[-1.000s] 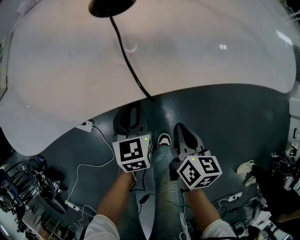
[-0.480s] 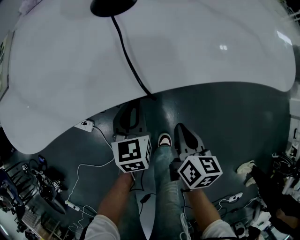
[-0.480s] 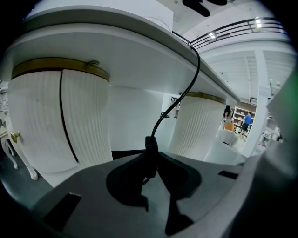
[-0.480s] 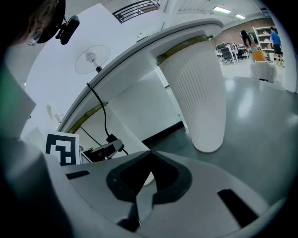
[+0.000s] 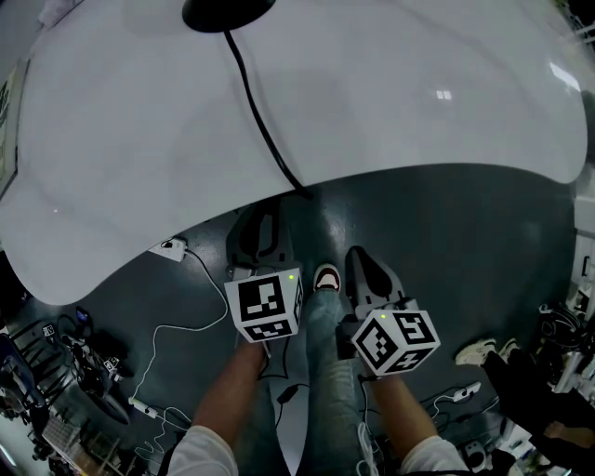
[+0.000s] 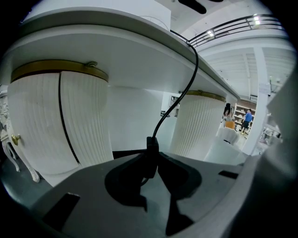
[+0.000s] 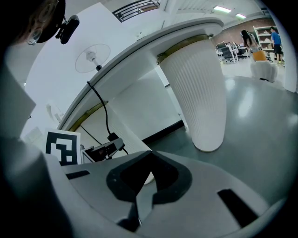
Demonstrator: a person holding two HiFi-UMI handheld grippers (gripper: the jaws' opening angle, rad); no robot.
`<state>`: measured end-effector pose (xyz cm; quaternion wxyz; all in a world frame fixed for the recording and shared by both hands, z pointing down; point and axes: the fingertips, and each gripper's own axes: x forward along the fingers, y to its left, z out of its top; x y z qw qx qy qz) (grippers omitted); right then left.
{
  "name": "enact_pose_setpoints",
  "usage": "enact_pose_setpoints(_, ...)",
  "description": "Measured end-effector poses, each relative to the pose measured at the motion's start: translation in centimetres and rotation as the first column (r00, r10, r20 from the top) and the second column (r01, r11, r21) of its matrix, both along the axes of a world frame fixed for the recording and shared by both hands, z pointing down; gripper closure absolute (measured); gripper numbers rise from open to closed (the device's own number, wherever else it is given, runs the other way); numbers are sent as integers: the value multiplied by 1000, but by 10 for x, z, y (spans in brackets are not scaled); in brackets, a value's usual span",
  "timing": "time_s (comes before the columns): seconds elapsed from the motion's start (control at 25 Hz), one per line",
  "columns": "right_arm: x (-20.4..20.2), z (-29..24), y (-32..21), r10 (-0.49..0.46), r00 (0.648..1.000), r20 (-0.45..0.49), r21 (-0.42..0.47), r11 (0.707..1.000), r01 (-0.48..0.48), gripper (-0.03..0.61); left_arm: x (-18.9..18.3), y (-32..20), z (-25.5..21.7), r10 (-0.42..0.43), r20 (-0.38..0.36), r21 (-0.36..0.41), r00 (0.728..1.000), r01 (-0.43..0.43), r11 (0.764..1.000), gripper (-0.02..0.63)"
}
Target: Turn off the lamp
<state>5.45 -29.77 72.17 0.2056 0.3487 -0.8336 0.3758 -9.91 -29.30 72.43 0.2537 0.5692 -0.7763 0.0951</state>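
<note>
The lamp's black base (image 5: 228, 11) stands at the far edge of the white table (image 5: 418, 93). Its black cord (image 5: 260, 121) crosses the tabletop and drops over the near edge. Below that edge, my left gripper (image 5: 263, 223) is shut on the cord's inline switch (image 6: 152, 151), which sits upright between the jaws of my left gripper (image 6: 150, 160). My right gripper (image 5: 364, 265) hangs beside it, a little to the right. In the right gripper view my right gripper (image 7: 139, 190) is shut with nothing in it.
White fluted pedestals (image 6: 60, 121) (image 7: 198, 93) carry the table. A white power strip (image 5: 169, 249) and loose cables lie on the dark floor at the left. The person's shoe (image 5: 325, 277) shows between the grippers. Clutter lines the floor's lower left and right.
The warm glow on the tabletop a second ago has gone; the table now looks cool grey. Neither gripper has moved.
</note>
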Motion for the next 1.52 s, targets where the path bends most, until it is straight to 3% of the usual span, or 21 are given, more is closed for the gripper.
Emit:
enact_pose_setpoints(1.12, 3, 1, -2, 10, 1000, 0, -11, 1000, -10, 580, 0, 1, -16, -10, 79, 18, 997, 9, 1000, 529)
enact_pose_setpoints(1.32, 0, 2, -1, 10, 1000, 1, -11, 1000, -10, 580, 2, 10, -19, -18, 61, 24, 998, 16, 1000, 529)
enact_pose_setpoints(1.52, 0, 2, 0, 9, 1000, 1, -11, 1000, -9, 580, 10, 25, -23, -57, -11, 25, 998, 57, 998, 531)
